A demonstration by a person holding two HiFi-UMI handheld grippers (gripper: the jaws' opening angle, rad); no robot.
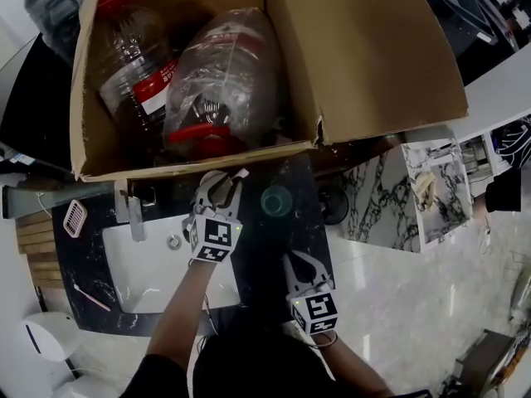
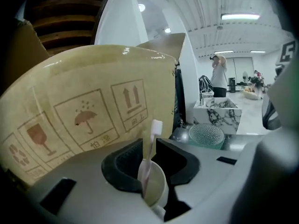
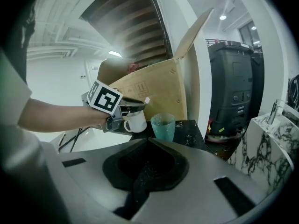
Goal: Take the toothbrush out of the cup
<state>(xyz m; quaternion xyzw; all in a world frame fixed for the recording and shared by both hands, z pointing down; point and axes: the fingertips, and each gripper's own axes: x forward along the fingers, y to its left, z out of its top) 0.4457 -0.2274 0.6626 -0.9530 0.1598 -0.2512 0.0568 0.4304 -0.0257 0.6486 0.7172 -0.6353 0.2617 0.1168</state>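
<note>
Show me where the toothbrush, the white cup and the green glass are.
toothbrush [image 2: 156,126], left gripper view, on its bristle head.
white cup [image 3: 137,122], right gripper view, on its side wall.
green glass [image 3: 163,129], right gripper view, on its side wall.

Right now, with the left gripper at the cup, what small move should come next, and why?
Probably lift the left gripper straight up. Its jaws look closed on the toothbrush, whose lower end sits inside the cup, so a vertical pull should clear the rim.
</note>
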